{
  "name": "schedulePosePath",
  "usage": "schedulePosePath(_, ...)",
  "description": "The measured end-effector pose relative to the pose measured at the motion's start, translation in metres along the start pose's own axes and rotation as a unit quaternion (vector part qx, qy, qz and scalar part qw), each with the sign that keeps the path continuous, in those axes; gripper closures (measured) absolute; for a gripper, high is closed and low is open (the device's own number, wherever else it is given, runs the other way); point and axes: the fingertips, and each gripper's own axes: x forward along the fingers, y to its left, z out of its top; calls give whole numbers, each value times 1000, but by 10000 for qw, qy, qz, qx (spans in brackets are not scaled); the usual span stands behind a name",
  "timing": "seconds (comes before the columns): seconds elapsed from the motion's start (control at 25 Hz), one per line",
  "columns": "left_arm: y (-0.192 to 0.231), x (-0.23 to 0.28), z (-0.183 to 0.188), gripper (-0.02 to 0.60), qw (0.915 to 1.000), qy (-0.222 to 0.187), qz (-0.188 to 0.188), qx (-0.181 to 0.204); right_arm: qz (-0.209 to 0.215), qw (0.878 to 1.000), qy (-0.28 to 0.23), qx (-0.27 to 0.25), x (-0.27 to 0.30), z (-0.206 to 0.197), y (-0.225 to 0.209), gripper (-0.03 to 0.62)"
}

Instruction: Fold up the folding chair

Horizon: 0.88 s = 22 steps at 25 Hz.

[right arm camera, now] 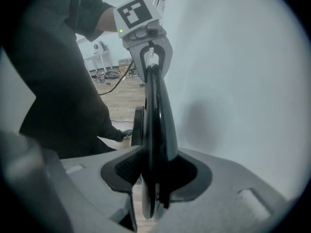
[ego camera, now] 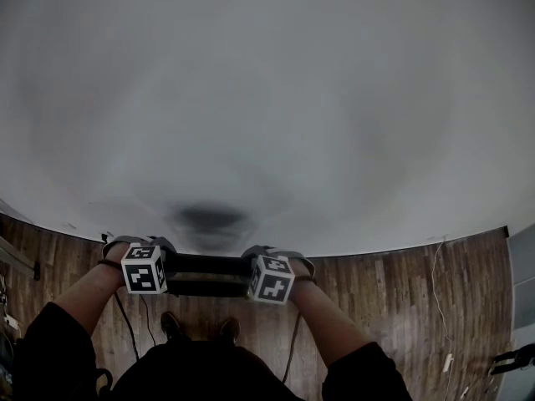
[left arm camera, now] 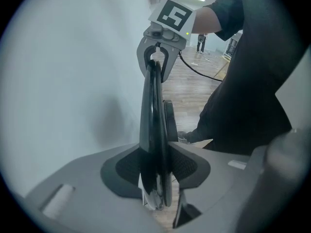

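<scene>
Stood facing a pale wall (ego camera: 267,98) on a wooden floor (ego camera: 376,299), shoes (ego camera: 173,324) close behind the folding chair (ego camera: 207,276). Had the chair upright between body and wall, just beside the wall. Viewed it edge-on from both gripper views as a thin black slab with a second dark panel close alongside.

Had the left gripper (left arm camera: 155,161) over one end of the chair's top edge: jaws part-way apart, black edge between the pads, not clamped. Had the right gripper (right arm camera: 155,166) over the other end in like manner: jaws part-way apart, edge between the pads, no grip. Pointed both grippers steeply down.

Carried a marker cube (ego camera: 144,269) on the left gripper and another (ego camera: 272,278) on the right, faces printed with black-and-white square code patterns. Showed a small green lamp (left arm camera: 187,33) just below the cube on the right gripper.

Trailed a dark cable (ego camera: 125,316) across the floor by the left forearm. Wore dark sleeves (ego camera: 50,332) on both arms.
</scene>
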Motion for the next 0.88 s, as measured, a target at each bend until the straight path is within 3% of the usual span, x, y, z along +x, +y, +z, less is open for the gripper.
schedulePosePath(0.4,24,-12,1,413,9978,-130,649,-96,-709,9973,-172,-13,-1,-3,-26,423)
schedulePosePath(0.88,53,-15,-5,400,9891,-122,1433,-308,-1643,9858,-308,178,4,-4,-59,373)
